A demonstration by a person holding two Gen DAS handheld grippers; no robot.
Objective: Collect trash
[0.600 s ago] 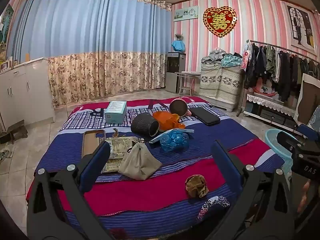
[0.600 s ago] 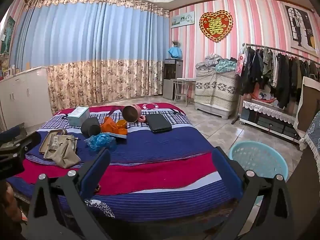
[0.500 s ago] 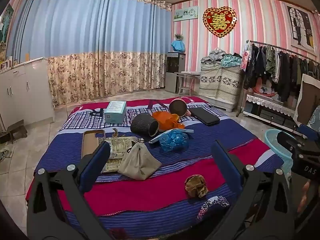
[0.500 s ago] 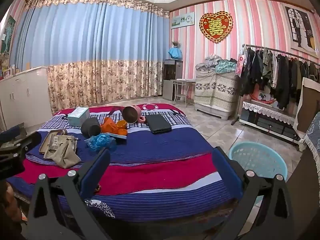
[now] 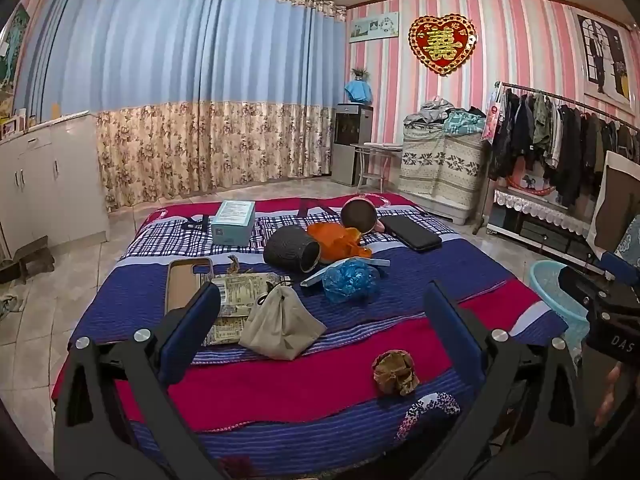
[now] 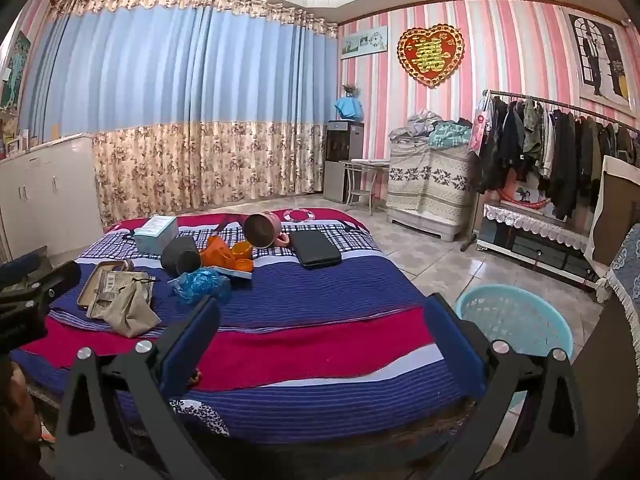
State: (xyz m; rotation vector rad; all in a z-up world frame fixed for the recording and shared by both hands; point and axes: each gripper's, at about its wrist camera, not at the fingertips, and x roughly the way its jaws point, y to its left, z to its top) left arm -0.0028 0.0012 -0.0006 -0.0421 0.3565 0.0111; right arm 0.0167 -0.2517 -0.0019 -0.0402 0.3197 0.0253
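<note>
Left gripper (image 5: 320, 312) held level above the near edge of the bed (image 5: 280, 384), fingers pointing across the striped blanket toward the blue curtain (image 5: 180, 48); right gripper (image 6: 320, 320) held likewise farther to the right, aimed over the bed's near right corner. Compared with half a second ago, no shift visible in either view: same framing, same layout on the blanket, same finger spread. Both sets of tongs spread wide, nothing between the blue pads, nothing touched. Crumpled brown wad (image 5: 395, 368) lying on the red stripe near the front edge, just inside the left gripper's right finger (image 5: 452, 320) in the picture, well apart from the pad itself. Crumpled blue plastic bag (image 5: 349, 274) farther in, resting against a flat blue-edged card, also seen from the right wrist (image 6: 202, 282). Beige drawstring pouch (image 5: 280, 324) lying on a printed packet (image 5: 236, 292), beside a tan phone case (image 5: 182, 284). Dark woven cup (image 5: 292, 250) on its side, next to an orange bag (image 5: 336, 240) and a tipped pink mug (image 5: 360, 218). Teal box (image 5: 234, 222) and black flat case (image 5: 412, 232) toward the far end. Light blue basket (image 6: 516, 324) standing on the tiled floor just beside the bed's right side, close behind the right gripper's right finger in that view.
</note>
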